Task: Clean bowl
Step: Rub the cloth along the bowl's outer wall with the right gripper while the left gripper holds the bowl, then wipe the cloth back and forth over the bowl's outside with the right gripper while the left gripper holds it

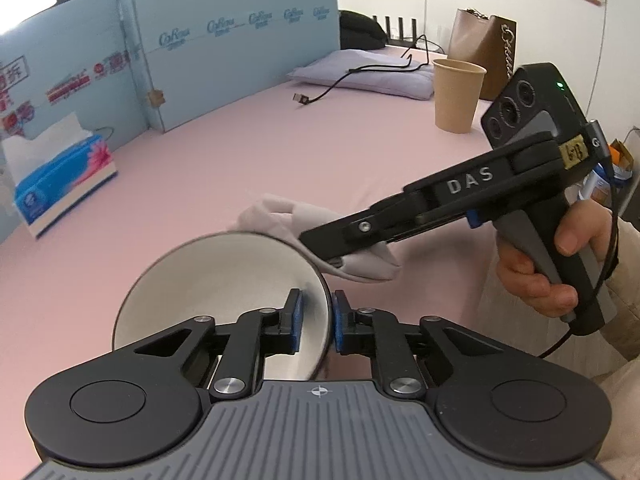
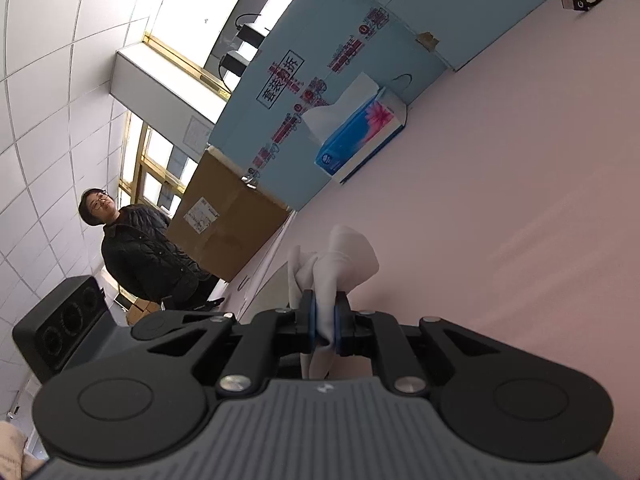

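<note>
White bowl (image 1: pixel 208 280) rim clamped in left gripper (image 1: pixel 316 320) jaws, right gripper (image 2: pixel 325 320) jaws pinching cloth (image 2: pixel 336 256) at rim

Glossy smooth bowl (image 1: pixel 224 280), soft cloth (image 1: pixel 280 216), matt paper cup (image 1: pixel 456 96)

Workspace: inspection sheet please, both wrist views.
Surface: pink tabletop, no spills seen.
Job's things: white bowl tilted, rim clamped; white cloth bunched, beside the bowl's rim.
Clutter: tissue box, paper cup, brown bag, lilac cushion.
Grippers: left gripper shut on the bowl's wall, one pad inside, one outside; right gripper shut on the cloth.
Cables: loose black USB cable across the cushion; another cable hangs from the right handle.
Surroundings: blue foam partition, cardboard box, bystander in dark jacket.
</note>
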### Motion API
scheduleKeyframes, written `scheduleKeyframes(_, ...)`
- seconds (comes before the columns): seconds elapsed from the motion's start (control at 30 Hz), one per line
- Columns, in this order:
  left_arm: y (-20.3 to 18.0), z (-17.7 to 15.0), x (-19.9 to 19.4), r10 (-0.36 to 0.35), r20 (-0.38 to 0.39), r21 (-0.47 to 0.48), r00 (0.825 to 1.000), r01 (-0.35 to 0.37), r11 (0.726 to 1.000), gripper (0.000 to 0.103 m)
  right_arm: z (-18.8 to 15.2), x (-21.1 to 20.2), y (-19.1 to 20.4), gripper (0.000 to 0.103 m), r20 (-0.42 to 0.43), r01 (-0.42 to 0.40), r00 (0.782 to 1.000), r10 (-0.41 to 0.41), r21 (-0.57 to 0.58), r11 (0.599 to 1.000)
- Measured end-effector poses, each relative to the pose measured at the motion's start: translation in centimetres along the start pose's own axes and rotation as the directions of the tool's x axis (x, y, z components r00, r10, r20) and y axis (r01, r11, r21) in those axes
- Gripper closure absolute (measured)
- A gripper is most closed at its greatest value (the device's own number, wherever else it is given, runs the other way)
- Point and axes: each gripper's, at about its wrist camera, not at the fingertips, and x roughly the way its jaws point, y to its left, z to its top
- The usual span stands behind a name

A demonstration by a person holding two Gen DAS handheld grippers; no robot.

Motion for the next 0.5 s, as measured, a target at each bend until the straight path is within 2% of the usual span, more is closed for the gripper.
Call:
scheduleKeyframes(0.17, 0.0, -0.8, -0.9, 0.017, 0.014, -0.043, 1.000, -0.016, 0.999, 0.089, -0.4, 0.5, 0.1, 0.092, -0.010, -0.016, 1.000, 0.016, 0.013, 1.000)
scheduleKeyframes(0.5, -0.2, -1.5, -1.7, 0.014, 0.011, -0.021, 1.000, -0.014, 1.000, 0.089, 0.5, 2.2, 0.1, 0.092, -0.018, -0.026, 0.999, 0.027, 0.028, 0.999)
